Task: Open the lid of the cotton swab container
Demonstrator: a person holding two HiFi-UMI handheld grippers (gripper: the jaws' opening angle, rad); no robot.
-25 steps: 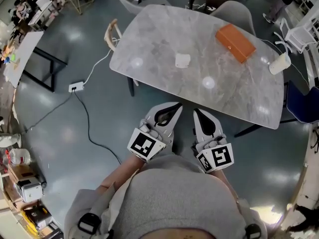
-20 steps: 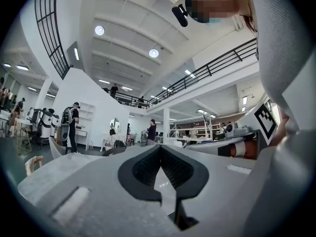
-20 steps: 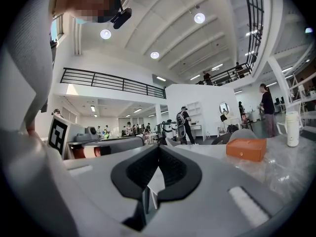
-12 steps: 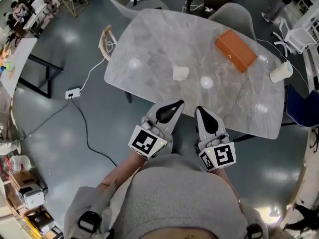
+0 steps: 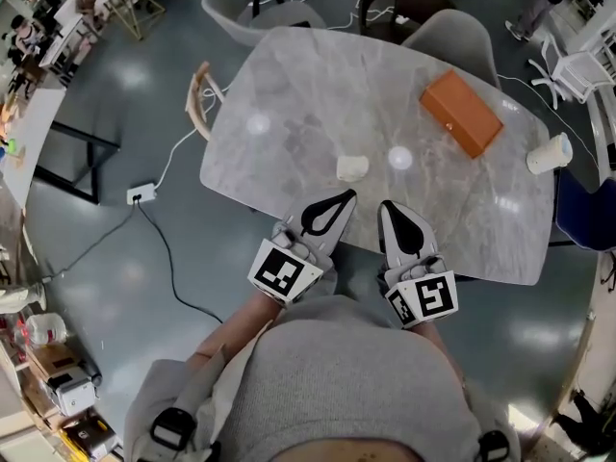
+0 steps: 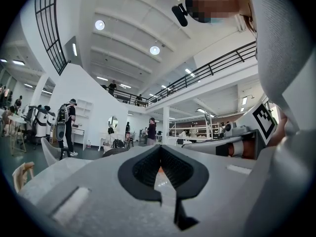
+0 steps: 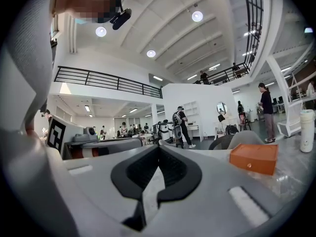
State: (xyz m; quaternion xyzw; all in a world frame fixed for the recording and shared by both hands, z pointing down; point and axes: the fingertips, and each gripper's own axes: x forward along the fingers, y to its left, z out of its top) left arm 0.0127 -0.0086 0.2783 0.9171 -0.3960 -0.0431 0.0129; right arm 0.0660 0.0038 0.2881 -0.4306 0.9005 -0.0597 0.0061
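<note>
The cotton swab container [image 5: 351, 167] is a small white tub near the front of the grey marble table [image 5: 289, 94], lid on. In the head view my left gripper [image 5: 345, 198] is shut and empty, its tips just short of the container at the table's near edge. My right gripper [image 5: 387, 207] is shut and empty beside it, a little to the right. In the left gripper view the shut left gripper [image 6: 159, 147] hides the container. The right gripper view shows the shut right gripper [image 7: 159, 148] and no container.
An orange box [image 5: 460, 114] [image 7: 253, 158] lies at the table's far right, with a white cup [image 5: 549, 154] [image 7: 307, 130] at the right edge. Grey chairs [image 5: 452, 27] stand behind the table, a wooden chair [image 5: 197, 94] at its left. A power strip [image 5: 141, 194] with cable lies on the floor.
Both grippers have moved forward together from over the floor to the table's near edge. The container now lies just ahead of the left gripper's tips. Both have stayed shut.
</note>
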